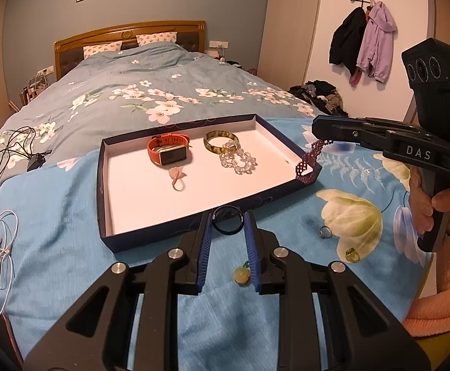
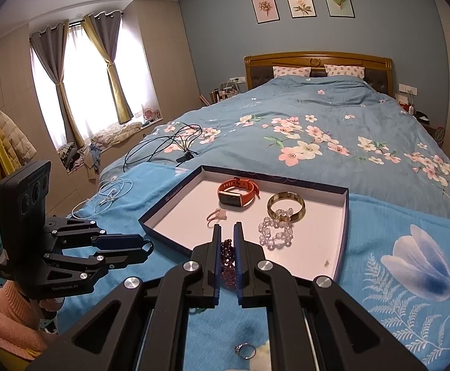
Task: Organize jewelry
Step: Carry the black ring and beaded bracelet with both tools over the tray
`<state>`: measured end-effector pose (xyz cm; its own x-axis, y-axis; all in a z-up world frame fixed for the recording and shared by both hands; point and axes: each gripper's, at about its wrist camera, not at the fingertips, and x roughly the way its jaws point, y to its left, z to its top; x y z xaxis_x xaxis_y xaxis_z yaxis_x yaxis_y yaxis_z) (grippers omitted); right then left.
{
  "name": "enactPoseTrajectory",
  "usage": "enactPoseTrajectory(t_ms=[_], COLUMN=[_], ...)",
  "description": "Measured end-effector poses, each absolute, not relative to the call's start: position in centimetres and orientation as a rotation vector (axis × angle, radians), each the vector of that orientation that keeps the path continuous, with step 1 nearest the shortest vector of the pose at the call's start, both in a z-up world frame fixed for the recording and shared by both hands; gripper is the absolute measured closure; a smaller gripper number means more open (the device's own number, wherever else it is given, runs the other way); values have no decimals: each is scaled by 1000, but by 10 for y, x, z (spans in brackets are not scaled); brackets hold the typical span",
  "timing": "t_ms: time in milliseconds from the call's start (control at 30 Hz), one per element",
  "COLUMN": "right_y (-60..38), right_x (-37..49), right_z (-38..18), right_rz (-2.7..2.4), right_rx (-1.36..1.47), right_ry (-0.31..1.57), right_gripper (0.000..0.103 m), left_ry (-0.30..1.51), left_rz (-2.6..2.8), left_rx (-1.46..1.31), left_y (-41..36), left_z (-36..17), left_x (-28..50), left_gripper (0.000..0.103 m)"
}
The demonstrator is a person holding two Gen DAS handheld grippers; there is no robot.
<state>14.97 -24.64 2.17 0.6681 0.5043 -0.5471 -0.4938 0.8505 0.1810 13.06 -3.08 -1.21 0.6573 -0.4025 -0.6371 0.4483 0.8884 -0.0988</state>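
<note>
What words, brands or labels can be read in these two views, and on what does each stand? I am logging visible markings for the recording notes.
"DAS": white letters on the side of the right gripper, seen from the left wrist.
"GenRobot.AI": small print on the lower body of the left gripper, seen from the right wrist.
Marking on the outer wall of the dark blue tray: too small to read.

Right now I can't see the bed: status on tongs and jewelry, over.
Left tongs shut on dark ring. Right tongs shut on maroon beaded bracelet, hanging over tray corner. Nothing in the way.
</note>
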Motion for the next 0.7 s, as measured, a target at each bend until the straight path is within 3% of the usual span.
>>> enactPoseTrajectory(t_ms=[700], right_y=[-242], right_x=[187], right_z=[12], right_rz=[550], right_rx=[56], right_ry=[653], right_gripper=[97], left_ry=[696], left_rz=[-440], left_rx=[80], left_y=[-33], left_z=[-10], left_x=[158], left_gripper=[81])
